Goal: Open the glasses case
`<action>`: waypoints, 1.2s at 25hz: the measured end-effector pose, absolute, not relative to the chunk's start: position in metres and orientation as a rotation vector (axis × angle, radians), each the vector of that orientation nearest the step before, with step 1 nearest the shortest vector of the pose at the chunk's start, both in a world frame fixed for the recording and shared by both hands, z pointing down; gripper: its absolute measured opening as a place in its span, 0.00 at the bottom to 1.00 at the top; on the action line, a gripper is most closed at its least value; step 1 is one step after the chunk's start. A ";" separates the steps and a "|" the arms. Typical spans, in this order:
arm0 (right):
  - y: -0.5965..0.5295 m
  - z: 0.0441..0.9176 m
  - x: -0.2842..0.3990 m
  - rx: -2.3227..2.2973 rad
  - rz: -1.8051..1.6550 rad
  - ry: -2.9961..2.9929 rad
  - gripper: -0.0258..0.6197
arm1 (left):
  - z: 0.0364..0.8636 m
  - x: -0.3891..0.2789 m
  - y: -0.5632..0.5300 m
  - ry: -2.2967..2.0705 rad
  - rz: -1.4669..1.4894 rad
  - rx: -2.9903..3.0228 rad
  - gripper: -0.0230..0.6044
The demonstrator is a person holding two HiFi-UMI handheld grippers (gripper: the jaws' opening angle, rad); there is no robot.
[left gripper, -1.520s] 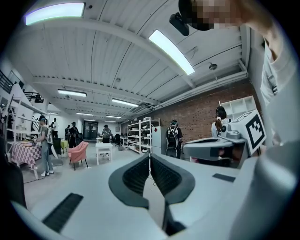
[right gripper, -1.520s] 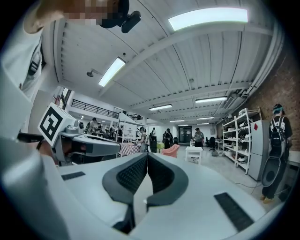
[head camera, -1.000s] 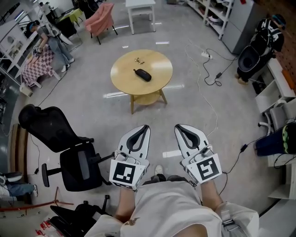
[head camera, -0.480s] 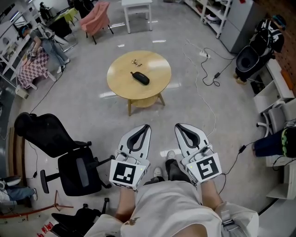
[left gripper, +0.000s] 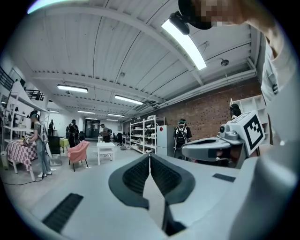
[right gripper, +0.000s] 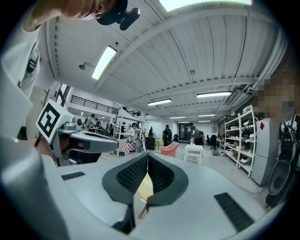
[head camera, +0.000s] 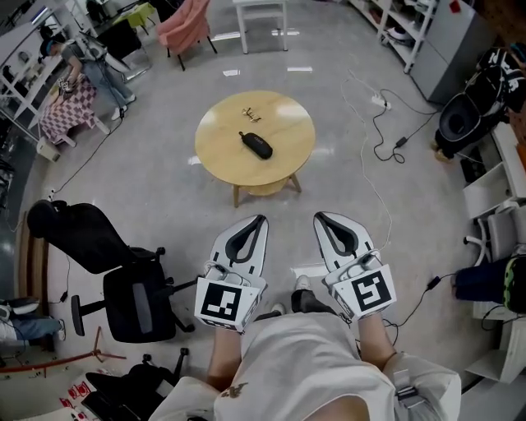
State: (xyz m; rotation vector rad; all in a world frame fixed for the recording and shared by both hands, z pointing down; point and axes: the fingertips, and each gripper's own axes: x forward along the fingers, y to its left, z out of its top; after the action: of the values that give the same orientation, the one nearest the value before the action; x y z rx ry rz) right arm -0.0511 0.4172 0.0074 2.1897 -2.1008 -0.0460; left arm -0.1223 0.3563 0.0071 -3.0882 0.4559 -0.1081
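Jaws are pressed together, nothing gripped, on the left gripper [head camera: 260, 219] and the right gripper [head camera: 319, 216], the 2 held side by side nearby. The black glasses case [head camera: 256, 145] is laid closed on the round wooden table [head camera: 289, 115], well apart, farther off.

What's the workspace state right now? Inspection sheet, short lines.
Surface: round wooden table on a grey floor.
Job's things: dark glasses case, closed, lying near the table's middle.
Clutter: one small object near the table's far edge; too small to identify.
Grippers: left tongs and right tongs both shut, empty, side by side over the floor, short of the table.
Cables: white cable crosses the floor right of the table, towards a power strip; black cable beside it.
Surroundings: black office chair at left; pink chair and white table beyond; a person far left.
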 end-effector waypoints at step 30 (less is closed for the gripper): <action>0.322 0.021 0.064 2.050 0.003 -2.276 0.07 | 0.014 -0.007 0.273 0.690 -0.132 -3.057 0.08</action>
State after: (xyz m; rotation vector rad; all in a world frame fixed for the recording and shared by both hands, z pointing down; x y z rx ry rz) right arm 0.0641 0.3220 0.0213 2.0503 -2.2760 0.0028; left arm -0.0067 0.2735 0.0140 -3.0566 0.6897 -0.1320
